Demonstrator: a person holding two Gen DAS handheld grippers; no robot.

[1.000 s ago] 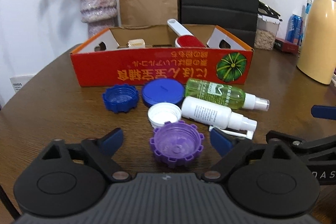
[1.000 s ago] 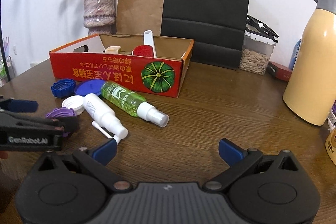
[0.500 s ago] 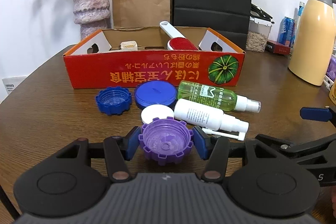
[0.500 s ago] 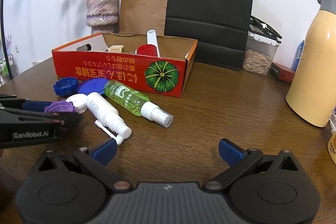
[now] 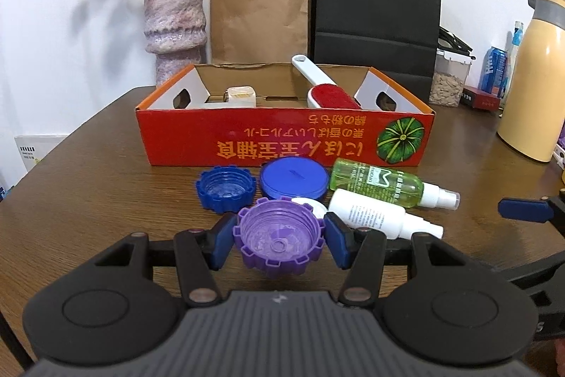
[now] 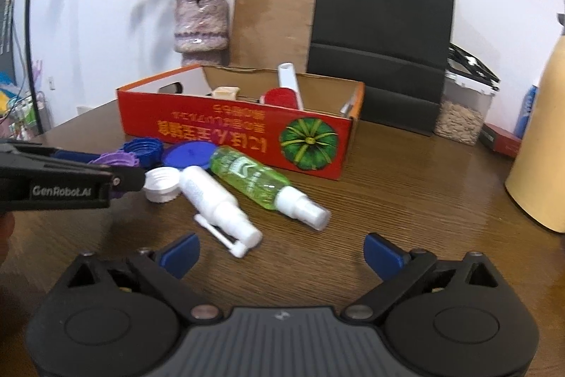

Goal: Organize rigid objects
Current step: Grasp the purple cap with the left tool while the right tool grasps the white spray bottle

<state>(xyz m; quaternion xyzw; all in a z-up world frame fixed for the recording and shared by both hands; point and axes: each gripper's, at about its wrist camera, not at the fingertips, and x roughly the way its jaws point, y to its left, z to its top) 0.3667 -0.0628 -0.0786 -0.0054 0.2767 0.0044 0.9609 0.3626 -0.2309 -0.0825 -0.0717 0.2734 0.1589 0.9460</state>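
Between my left gripper's (image 5: 279, 241) blue pads sits item one, a purple toothed plastic bottle cap (image 5: 279, 241), open side up and clamped from both sides, just in front of the rest. On the brown wooden table (image 5: 106, 193) behind it: one dark blue toothed cap (image 5: 226, 189), one flat blue round lid (image 5: 293, 178), one white ribbed cap (image 6: 161, 183), one clear green spray bottle (image 5: 381, 183) and one white spray bottle (image 5: 374, 213), both lying down. Behind these, one red cardboard box (image 5: 282, 143) holding a red-headed white lint brush (image 5: 326, 92). My right gripper (image 6: 280, 251), jaws wide though just narrowing slightly, holds nothing, near the white bottle's nozzle.
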